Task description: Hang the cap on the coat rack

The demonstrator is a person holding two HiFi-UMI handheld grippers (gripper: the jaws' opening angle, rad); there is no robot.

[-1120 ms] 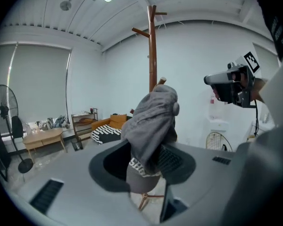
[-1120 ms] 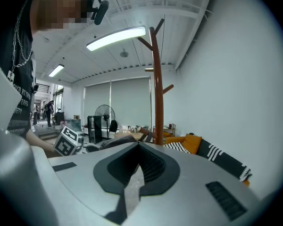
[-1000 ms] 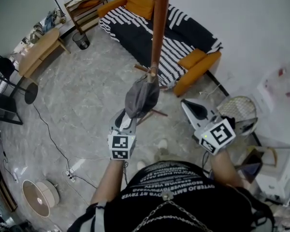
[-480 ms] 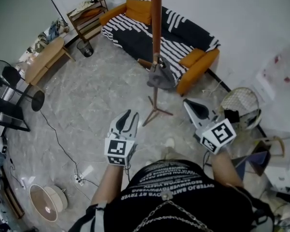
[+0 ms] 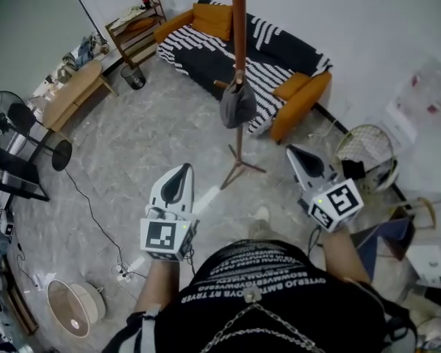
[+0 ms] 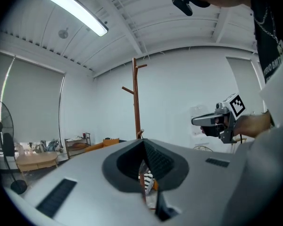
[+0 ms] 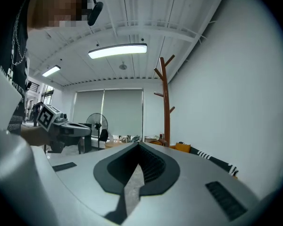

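The grey cap (image 5: 237, 103) hangs from a low peg of the brown wooden coat rack (image 5: 238, 35), free of both grippers. My left gripper (image 5: 179, 175) is held well short of the rack, near my body, its jaws shut with nothing between them. My right gripper (image 5: 295, 155) stays to the right of the rack's foot, also shut and empty. The left gripper view shows the coat rack (image 6: 136, 102) straight ahead beyond the shut left gripper (image 6: 144, 142). In the right gripper view the coat rack (image 7: 166, 107) stands to the right of the shut right gripper (image 7: 139, 147).
A striped sofa (image 5: 206, 43) with orange cushions stands behind the rack. At the left are a wooden table (image 5: 66, 87), a shelf (image 5: 136, 24), a wastebasket (image 5: 133, 76) and a black fan (image 5: 29, 120). A round wire chair (image 5: 364, 153) is at the right. Cables cross the floor.
The left gripper let go of the cap, drew back towards my body and shut its jaws. The cap now hangs on the rack's peg. The right gripper barely moved.
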